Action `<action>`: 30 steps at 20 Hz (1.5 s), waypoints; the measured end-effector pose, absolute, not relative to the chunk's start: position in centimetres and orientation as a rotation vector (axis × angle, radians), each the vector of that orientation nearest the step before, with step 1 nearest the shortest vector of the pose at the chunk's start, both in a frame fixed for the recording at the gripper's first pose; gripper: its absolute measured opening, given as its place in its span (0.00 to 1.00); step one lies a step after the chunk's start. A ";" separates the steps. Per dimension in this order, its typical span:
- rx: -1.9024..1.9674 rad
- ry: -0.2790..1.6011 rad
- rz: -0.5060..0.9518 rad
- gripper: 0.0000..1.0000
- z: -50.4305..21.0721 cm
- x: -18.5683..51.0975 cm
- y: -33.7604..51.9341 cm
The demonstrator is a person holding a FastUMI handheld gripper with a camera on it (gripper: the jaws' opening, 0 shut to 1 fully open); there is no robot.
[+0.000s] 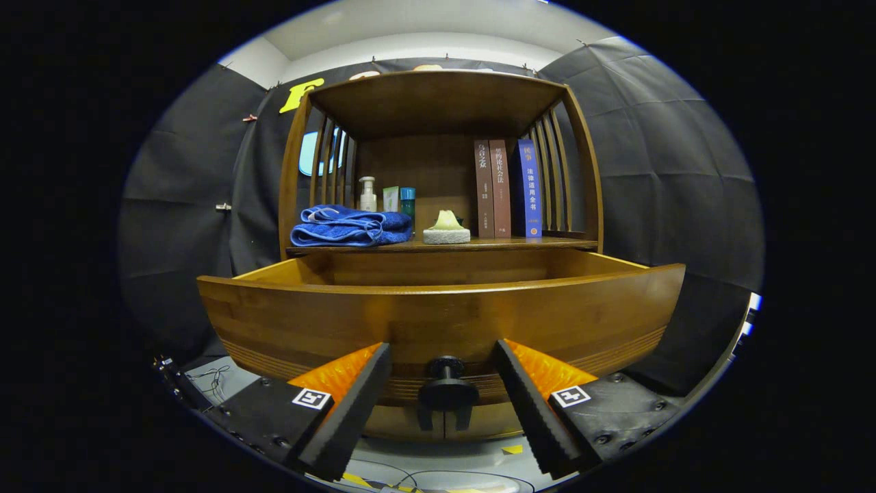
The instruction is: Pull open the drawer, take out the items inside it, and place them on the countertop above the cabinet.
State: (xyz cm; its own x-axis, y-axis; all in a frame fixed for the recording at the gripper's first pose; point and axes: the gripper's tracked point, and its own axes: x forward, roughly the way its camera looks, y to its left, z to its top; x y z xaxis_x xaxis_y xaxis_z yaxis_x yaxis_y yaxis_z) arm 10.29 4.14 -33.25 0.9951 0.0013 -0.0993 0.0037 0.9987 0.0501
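Note:
The wooden drawer (438,311) of the cabinet stands pulled out toward me, its front panel just beyond my fingertips. Its inside is hidden behind the front panel. A round black knob (447,389) sits low on the drawer front, between my two fingers. My gripper (443,352) is open, the fingers spread to either side of the knob and not touching it. Above the drawer runs the countertop (520,244) of the cabinet.
On the countertop lie a folded blue towel (349,227), a pump bottle (367,194), a teal container (407,201), a sponge block (446,231) and three upright books (508,189). Slatted side rails and a wooden top enclose the shelf. Cables lie on the floor below.

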 end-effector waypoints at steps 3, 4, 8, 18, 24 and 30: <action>0.052 0.104 -0.002 1.00 -32.8 12.4 4.3; 0.050 0.094 -0.004 1.00 -32.3 13.0 4.3; 0.080 0.118 -0.005 1.00 -32.3 15.5 4.4; 0.089 0.121 0.012 0.99 -32.3 19.9 4.1; 0.086 0.130 0.025 0.99 -32.4 22.0 4.1; 0.138 0.128 0.016 0.99 -32.2 23.7 4.2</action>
